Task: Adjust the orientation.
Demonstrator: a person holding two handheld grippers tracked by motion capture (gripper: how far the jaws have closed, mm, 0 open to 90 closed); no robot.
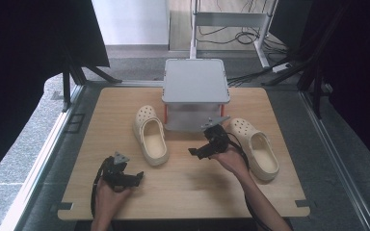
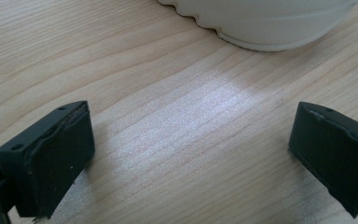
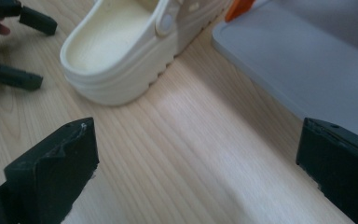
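Note:
Two cream clogs lie on the wooden table [image 1: 183, 192]: the left clog [image 1: 150, 134] in front of the shelf's left corner, the right clog [image 1: 256, 148] toward the right edge. My left gripper [image 1: 138, 177] rests low near the front left, pointing right, just below the left clog's heel [image 2: 265, 23]. It is open over bare wood [image 2: 191, 116]. My right gripper [image 1: 195, 153] hovers between the two clogs, pointing left. It is open [image 3: 198, 128] and holds nothing, with the left clog [image 3: 121, 51] ahead of it.
A grey two-level shelf [image 1: 195, 81] with orange posts [image 3: 238, 6] stands at the back middle; its lower board [image 3: 303, 70] lies close to my right gripper. The left gripper's jaws are visible at the upper left of the right gripper view. Cables and a stand sit beyond the table.

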